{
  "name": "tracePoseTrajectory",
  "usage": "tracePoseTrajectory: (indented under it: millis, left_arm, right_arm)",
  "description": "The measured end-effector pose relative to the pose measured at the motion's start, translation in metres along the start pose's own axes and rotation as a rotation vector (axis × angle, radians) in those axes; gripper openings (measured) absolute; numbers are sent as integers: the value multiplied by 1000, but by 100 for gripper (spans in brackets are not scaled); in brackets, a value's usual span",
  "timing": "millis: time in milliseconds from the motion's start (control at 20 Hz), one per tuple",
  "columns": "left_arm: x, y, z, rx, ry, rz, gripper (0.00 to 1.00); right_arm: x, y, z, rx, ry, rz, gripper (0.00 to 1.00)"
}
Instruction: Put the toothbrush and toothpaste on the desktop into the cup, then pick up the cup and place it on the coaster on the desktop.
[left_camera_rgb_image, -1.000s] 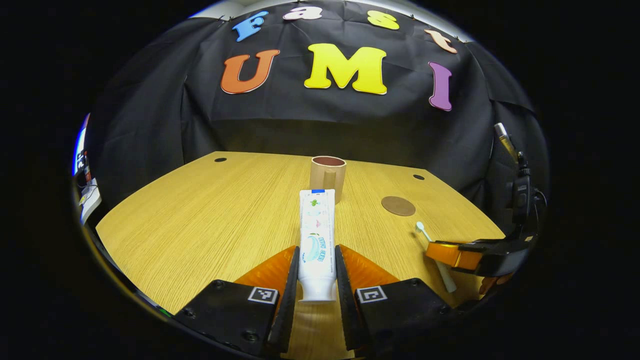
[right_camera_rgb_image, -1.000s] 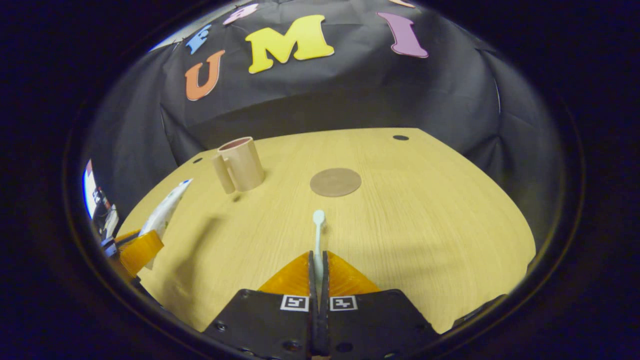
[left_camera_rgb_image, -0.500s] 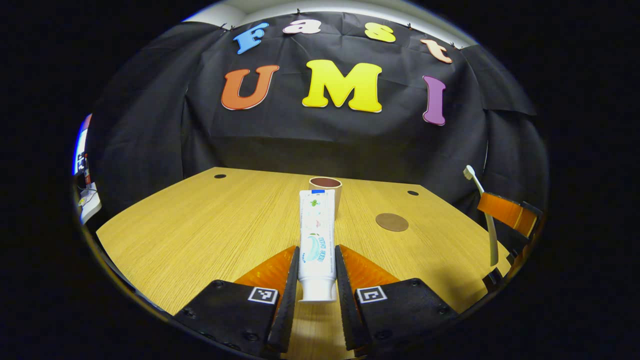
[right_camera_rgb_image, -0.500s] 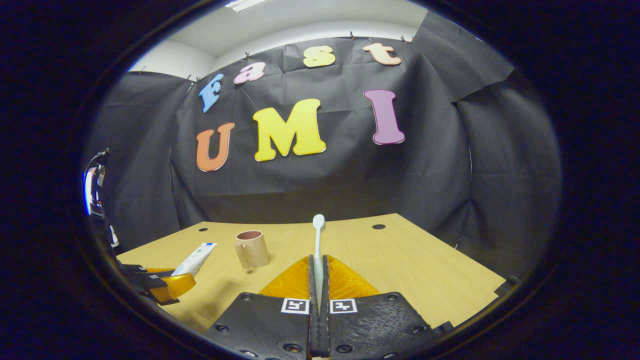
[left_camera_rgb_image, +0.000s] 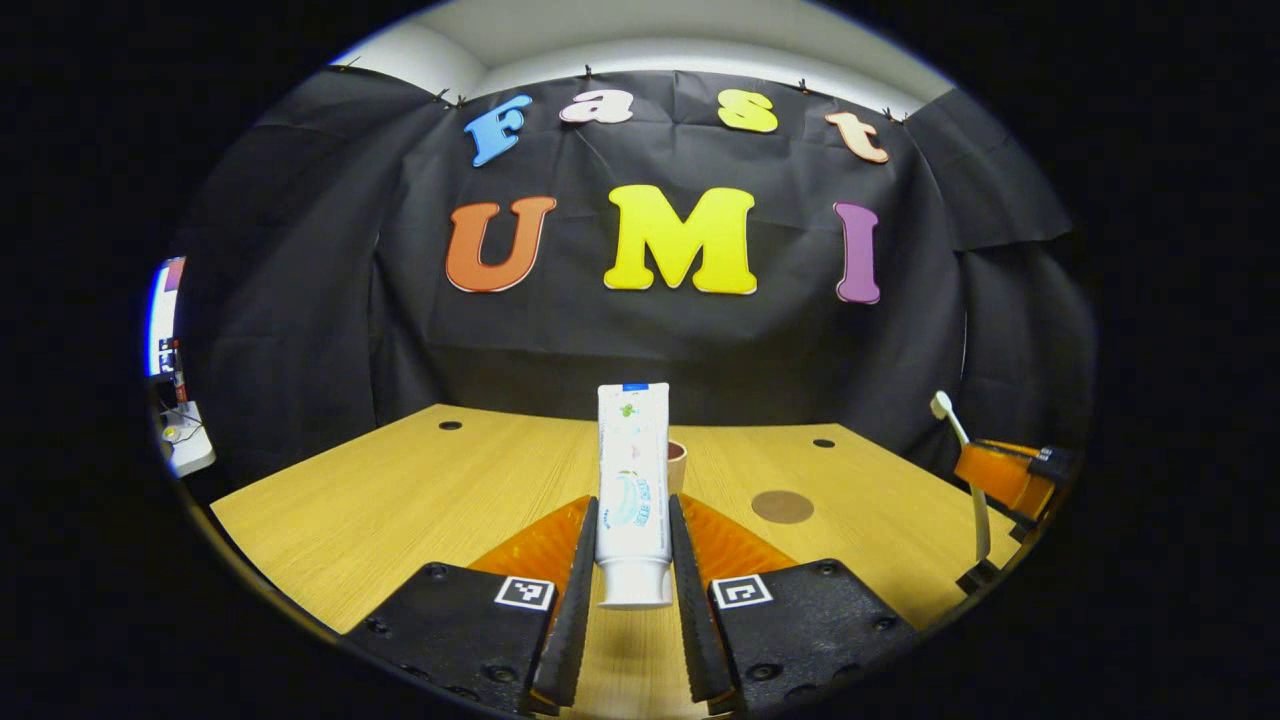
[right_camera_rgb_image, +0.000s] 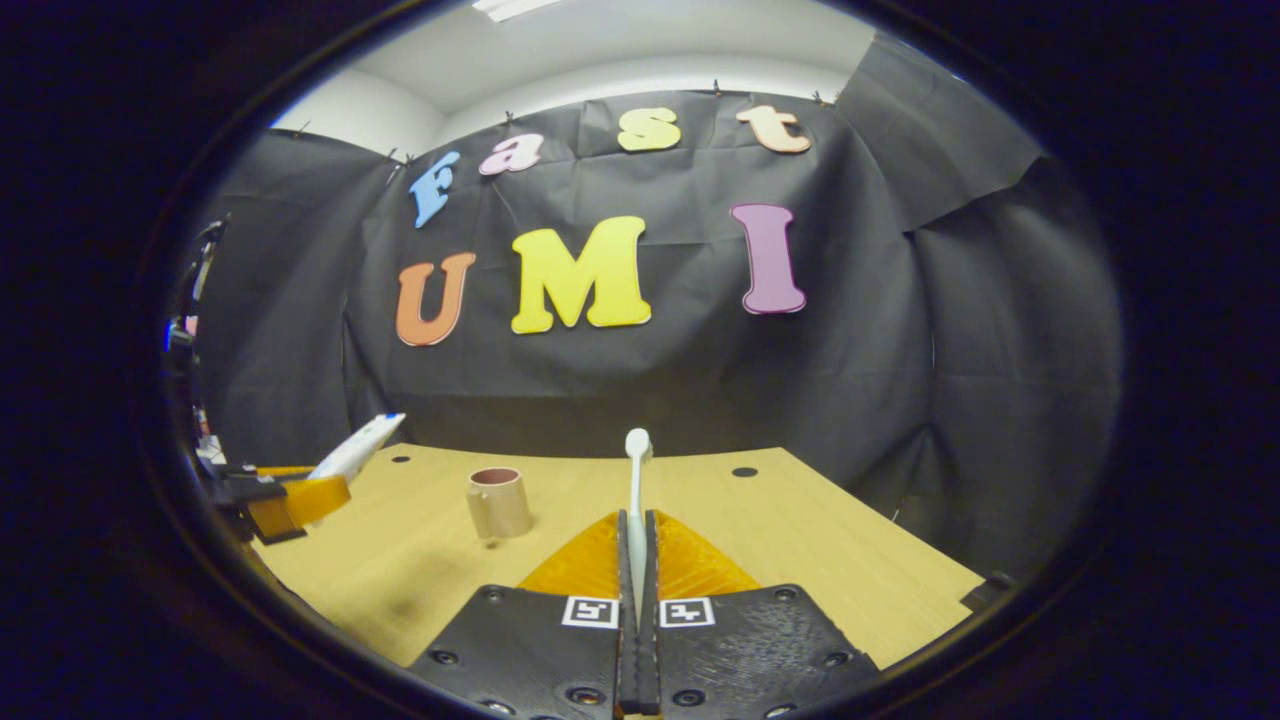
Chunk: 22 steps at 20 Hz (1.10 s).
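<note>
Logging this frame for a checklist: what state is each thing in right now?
Toothpaste: held off the desk, left gripper shut on it.
Toothbrush: held, head forward, right gripper shut on it.
Cup: upright on the desk, nothing seen in it.
Coaster: flat on the desk, bare.

We see a wooden desktop (left_camera_rgb_image: 400, 490) with a pale, straight grain and small dark round holes (left_camera_rgb_image: 450, 425) near its far corners — one at the far left, another (left_camera_rgb_image: 823, 442) at the far right. In the right gripper view a hole (right_camera_rgb_image: 744, 471) sits near the far edge too. Behind hangs black cloth (left_camera_rgb_image: 300, 300), pinned along a white wall (right_camera_rgb_image: 560, 50). At the far left edge we make out a bright screen (left_camera_rgb_image: 160, 320) and some pale clutter (left_camera_rgb_image: 185, 450) — too small to tell apart.
</note>
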<state>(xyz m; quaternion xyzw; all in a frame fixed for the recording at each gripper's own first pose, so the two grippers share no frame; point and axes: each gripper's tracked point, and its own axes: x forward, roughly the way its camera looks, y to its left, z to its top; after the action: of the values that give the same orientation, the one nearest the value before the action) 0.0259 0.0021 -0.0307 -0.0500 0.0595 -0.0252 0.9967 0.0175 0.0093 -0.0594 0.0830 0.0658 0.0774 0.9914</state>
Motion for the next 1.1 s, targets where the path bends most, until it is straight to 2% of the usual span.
tracePoseTrajectory:
  millis: [150, 350, 700, 1100]
  left_arm:
    - [39, -1, 25, -32, -15, -10, 43]
    - [100, -6, 52, -15, -63, -13, 43]
    - [189, -41, 44, -53, -76, -184, 43]
    - [214, -33, 28, -54, -60, -150, 44]
  right_arm:
    - [-1, 1, 0, 6, 0, 7, 0]
    - [-5, -2, 5, 2, -22, 3, 0]
    - [-9, -9, 4, 20, -31, 18, 0]
    - [2, -26, -14, 76, 33, 27, 0]
